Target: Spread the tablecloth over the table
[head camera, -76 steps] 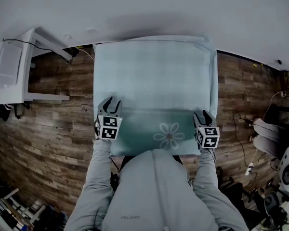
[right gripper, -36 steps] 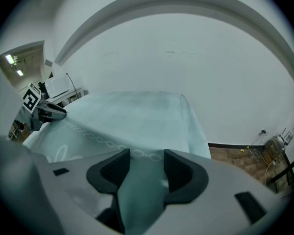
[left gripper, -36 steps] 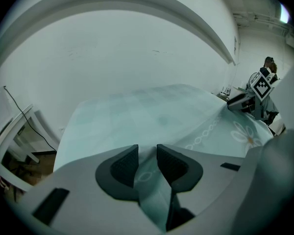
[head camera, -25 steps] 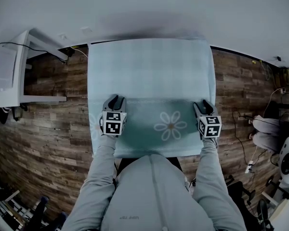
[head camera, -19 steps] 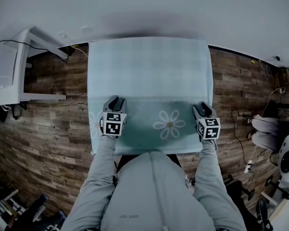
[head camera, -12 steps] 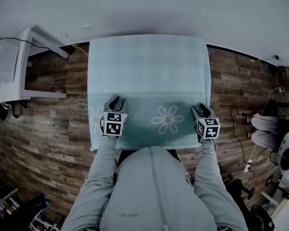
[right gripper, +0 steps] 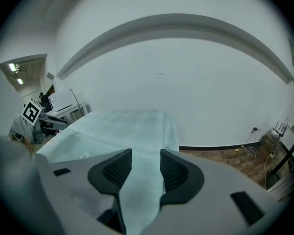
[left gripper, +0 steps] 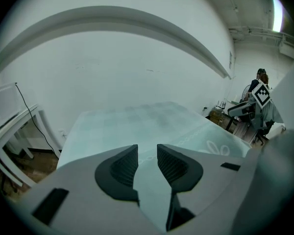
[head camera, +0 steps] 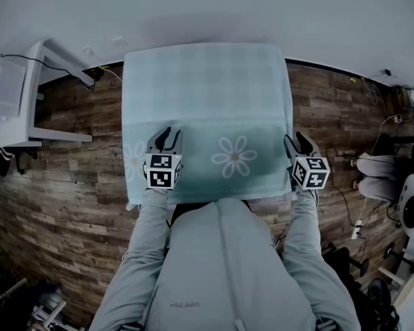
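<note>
Head view shows the tablecloth (head camera: 207,88) laid flat over the whole table top, which it hides. A darker band with a flower print (head camera: 233,157) appears to hang down the side nearest the person.

The left gripper (head camera: 164,138) stands over the cloth's near left part, and the right gripper (head camera: 298,142) stands at its near right edge. Both have their jaws apart, with the pads pressing on nothing. Cloth shows through each gap, by judgement lying below rather than gripped. The right jaws have just been narrowing.

Risks noted:
- If the right jaws go on narrowing, they could pinch the hem at the cloth's right edge. Any lift would then drag that side askew.
- The near left corner flares outward, so a passing sleeve or jaw could catch it and pull the sheet off-square.
- The fabric looks thin and light. With a deep band hanging on the near side, a small tug could slide it toward the person.
- Whether the far hem hangs evenly cannot be told.

Surface: the cloth reads pale, faintly checked and nearly free of wrinkles.

Room:
- A dark plank floor (head camera: 69,185) surrounds the cloth on the left and right.
- A plain white wall (head camera: 207,12) rises just beyond its far edge.
- A white desk (head camera: 14,95) stands well to its left, with a cable (head camera: 114,74) trailing near the far left corner.
- More cables and pale equipment, too small to identify, lie to its right.
</note>
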{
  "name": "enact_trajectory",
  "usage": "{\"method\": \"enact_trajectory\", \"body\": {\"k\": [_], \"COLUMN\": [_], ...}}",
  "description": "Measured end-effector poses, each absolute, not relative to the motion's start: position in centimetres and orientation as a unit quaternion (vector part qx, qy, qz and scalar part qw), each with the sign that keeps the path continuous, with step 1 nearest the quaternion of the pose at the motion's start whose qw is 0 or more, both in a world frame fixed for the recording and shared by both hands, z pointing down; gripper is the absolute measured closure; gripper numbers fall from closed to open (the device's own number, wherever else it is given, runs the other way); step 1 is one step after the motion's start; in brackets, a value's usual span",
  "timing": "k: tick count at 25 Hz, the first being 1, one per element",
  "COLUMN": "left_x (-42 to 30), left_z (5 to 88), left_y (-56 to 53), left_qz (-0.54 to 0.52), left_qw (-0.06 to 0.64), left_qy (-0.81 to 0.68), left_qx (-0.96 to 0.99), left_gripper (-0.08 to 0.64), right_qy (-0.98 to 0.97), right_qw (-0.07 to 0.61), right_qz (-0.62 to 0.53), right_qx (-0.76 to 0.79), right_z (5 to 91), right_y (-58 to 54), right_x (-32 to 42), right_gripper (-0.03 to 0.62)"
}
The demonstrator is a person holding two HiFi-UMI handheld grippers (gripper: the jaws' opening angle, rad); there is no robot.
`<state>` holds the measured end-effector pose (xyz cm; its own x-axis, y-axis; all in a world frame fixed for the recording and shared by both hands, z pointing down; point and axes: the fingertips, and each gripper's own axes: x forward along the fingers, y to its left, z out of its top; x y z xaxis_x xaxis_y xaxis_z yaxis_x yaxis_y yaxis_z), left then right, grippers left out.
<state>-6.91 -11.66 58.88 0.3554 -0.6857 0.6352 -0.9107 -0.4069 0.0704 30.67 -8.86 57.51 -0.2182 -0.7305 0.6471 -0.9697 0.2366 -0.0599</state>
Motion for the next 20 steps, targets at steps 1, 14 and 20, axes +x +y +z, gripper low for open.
{"method": "enact_trajectory", "body": {"k": [1, 14, 20], "left_x": [-6.7, -5.3, -6.1], "left_z": [58.2, 48.4, 43.8], "left_y": [-11.4, -6.8, -4.4], "left_qz": [0.259, 0.176, 0.148], "left_qw": [0.209, 0.141, 0.101], "left_qy": [-0.500, -0.467, -0.461], "left_qx": [0.800, 0.855, 0.869], "left_gripper": [0.434, 0.443, 0.483], "right_qy": [-0.745, -0.768, -0.774], "right_qw": [0.249, 0.158, 0.123], "right_qz": [0.230, 0.149, 0.090], "right_qx": [0.574, 0.602, 0.615], "right_z": [56.7, 46.7, 41.2], "right_y": [-8.6, -3.2, -0.4], "right_x": [30.7, 26.3, 24.8], "right_gripper": [0.407, 0.462, 0.498]}}
